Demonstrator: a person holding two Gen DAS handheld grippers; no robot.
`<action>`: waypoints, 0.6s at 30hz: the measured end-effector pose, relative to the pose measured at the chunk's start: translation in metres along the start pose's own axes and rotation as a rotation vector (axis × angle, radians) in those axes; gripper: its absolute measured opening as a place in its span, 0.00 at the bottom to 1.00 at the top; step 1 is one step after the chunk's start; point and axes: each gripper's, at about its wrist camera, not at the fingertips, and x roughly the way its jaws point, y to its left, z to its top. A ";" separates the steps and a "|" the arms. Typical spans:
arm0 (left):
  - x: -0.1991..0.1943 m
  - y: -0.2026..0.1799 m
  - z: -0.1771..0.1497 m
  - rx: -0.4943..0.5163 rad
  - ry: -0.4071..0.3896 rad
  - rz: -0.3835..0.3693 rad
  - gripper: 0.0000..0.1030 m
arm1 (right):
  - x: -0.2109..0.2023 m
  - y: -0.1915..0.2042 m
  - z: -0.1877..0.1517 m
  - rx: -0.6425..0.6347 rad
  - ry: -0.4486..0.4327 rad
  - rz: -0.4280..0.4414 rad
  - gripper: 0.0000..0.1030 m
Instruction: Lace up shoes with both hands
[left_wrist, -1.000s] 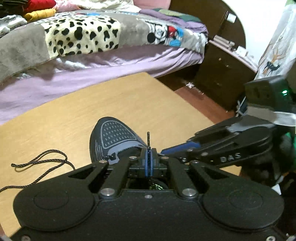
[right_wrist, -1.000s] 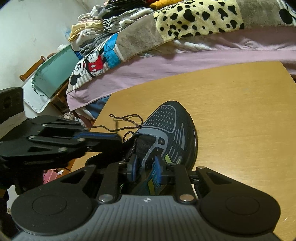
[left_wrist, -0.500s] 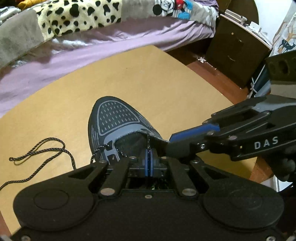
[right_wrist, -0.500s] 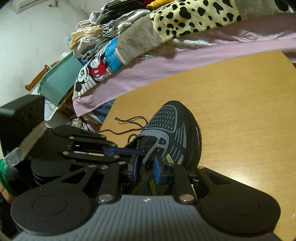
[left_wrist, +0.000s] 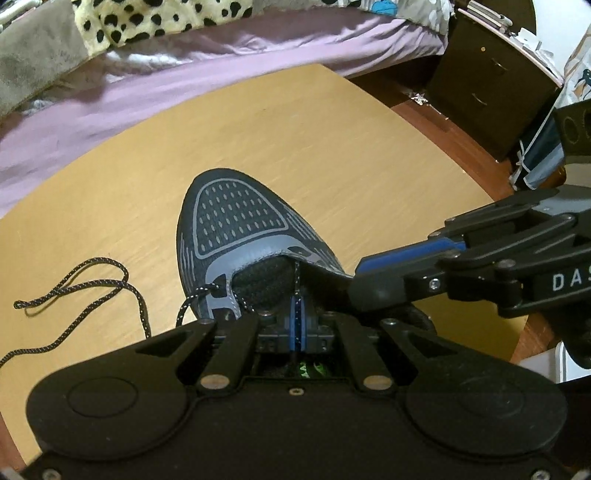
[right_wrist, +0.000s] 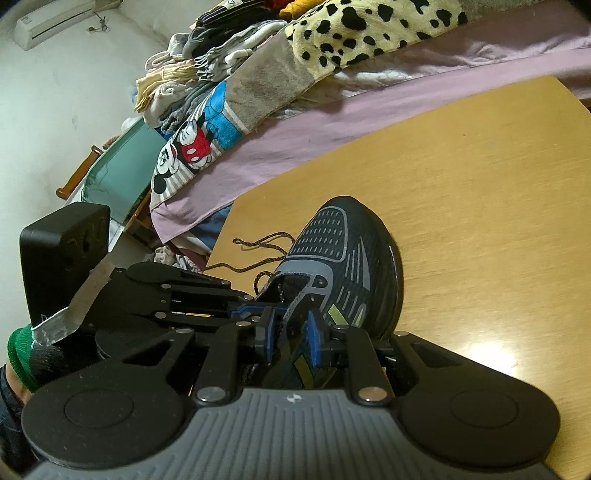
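Wooden tabletop (left_wrist: 369, 155) fills the middle of both views, a bed (left_wrist: 221, 55) with purple sheet and spotted blanket across the top of the frame. Dead centre sits the shoe (left_wrist: 236, 221), dark with a grey mesh toe pointing up the picture. Its lace (left_wrist: 92, 291) runs out of a low eyelet on the left side and trails in loose loops across the wood at lower left.

Left gripper (left_wrist: 296, 317) has its fingers pressed fully together, pinching the stiff lace tip (left_wrist: 296, 273), which pokes up over the tongue. Right gripper (right_wrist: 290, 332), in its own view, has its fingers part-way closed, clamped on the eyelet flap (right_wrist: 295, 306) of the shoe's upper, holding it steady; in the left view it reaches in from the right edge.

Now the risks, as I read it. That tip is thin and barely showing above the pads; angle it slightly off and it could miss the eyelet or buckle. If the right grip slips off the flap, the shoe may skid on this smooth wood. And that slack loop at lower left could snag or knot as it's pulled through.
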 end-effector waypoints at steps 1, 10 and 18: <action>0.001 0.000 0.000 -0.001 0.003 0.002 0.00 | 0.000 0.000 0.000 0.000 0.000 0.000 0.19; 0.007 -0.002 0.000 -0.002 0.007 0.019 0.01 | 0.000 -0.001 0.002 0.010 -0.002 0.005 0.19; 0.006 -0.003 0.000 0.005 -0.009 0.025 0.01 | -0.001 -0.002 0.002 0.014 0.000 0.008 0.19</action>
